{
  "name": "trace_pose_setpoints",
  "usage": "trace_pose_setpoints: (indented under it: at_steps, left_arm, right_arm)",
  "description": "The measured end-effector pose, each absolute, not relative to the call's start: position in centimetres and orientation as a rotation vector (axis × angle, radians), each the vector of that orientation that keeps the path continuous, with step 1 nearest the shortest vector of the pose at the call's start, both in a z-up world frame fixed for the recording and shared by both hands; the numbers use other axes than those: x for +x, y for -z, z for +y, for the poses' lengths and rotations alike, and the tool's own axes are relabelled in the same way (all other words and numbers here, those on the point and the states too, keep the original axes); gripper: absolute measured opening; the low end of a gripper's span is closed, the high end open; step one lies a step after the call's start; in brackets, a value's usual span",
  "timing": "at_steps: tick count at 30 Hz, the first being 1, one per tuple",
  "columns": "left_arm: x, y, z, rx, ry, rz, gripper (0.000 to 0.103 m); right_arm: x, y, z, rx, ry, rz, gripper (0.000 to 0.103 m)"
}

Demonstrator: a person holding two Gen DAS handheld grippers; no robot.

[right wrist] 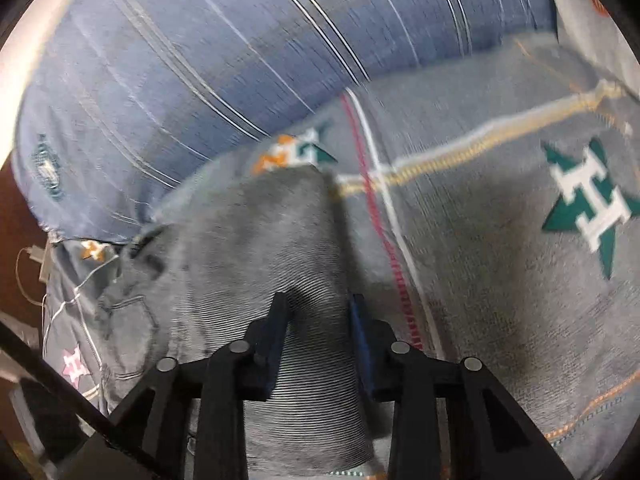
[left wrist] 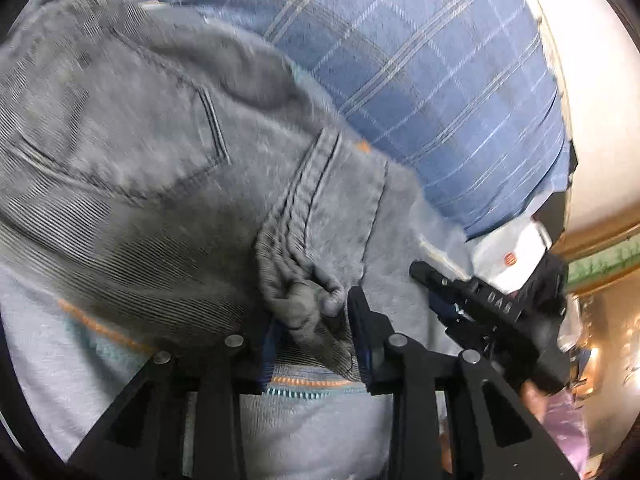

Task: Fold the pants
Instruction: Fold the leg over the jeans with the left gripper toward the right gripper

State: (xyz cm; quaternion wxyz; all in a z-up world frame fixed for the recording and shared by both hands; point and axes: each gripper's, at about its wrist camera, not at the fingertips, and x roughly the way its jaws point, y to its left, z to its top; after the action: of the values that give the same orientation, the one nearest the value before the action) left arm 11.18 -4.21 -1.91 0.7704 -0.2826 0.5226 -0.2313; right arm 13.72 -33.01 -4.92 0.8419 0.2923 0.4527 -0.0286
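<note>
Grey denim pants (left wrist: 168, 152) lie bunched on a grey star-patterned blanket (right wrist: 500, 208), near a blue plaid pillow (left wrist: 432, 80). The left gripper (left wrist: 312, 320) pinches a thick seam fold; the right gripper (right wrist: 316, 312) clamps a pants leg.

The right gripper (right wrist: 316, 344) has its jaws closed on a fold of the grey pants (right wrist: 256, 248), which lie on a grey star-printed bedspread (right wrist: 500, 240). A blue striped pillow (right wrist: 224, 52) lies beyond.
</note>
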Motion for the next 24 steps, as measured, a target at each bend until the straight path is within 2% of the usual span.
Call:
trace_pose_setpoints:
  at_steps: [1, 2, 4, 5, 6, 9, 12, 16, 19, 24]
  left_arm:
    - [11.0, 0.7, -3.3, -0.604, 0.5, 1.108, 0.03]
    - [10.8, -0.3, -2.3, -0.598, 0.493, 1.076, 0.034]
    - [10.3, -2.3, 0.6, -0.584, 0.444, 1.001, 0.052]
    - [10.2, -2.8, 1.8, -0.576, 0.413, 0.984, 0.065]
    - [10.2, -2.9, 3.3, -0.571, 0.378, 0.979, 0.069]
    - [10.7, -1.6, 7.8, -0.632, 0.277, 1.0, 0.069]
    - [10.7, 1.4, 12.2, -0.832, 0.248, 1.043, 0.069]
    - [10.5, 3.9, 17.2, -1.036, 0.17, 1.013, 0.069]
    - [11.1, 4.5, 19.2, -1.088, 0.153, 1.016, 0.069]
    - [12.3, 6.0, 18.5, -1.011, 0.076, 1.087, 0.068]
  right_arm:
    - [13.3, 4.1, -32.6, 0.595, 0.052, 0.929, 0.049]
    - [12.9, 3.4, -32.2, 0.587, 0.029, 0.896, 0.053]
    - [12.1, 2.5, -31.1, 0.588, -0.042, 0.85, 0.056]
    - [11.8, 2.2, -30.2, 0.589, -0.101, 0.832, 0.057]
    - [11.6, 2.1, -29.4, 0.591, -0.141, 0.825, 0.06]
    - [11.0, 2.7, -26.6, 0.614, -0.271, 0.827, 0.062]
    - [10.7, 4.0, -23.5, 0.611, -0.356, 0.856, 0.062]
    - [10.8, 4.9, -20.2, 0.596, -0.426, 0.907, 0.062]
    - [11.4, 4.6, -18.3, 0.525, -0.371, 0.941, 0.063]
    - [12.9, 3.2, -14.6, 0.52, -0.424, 0.961, 0.063]
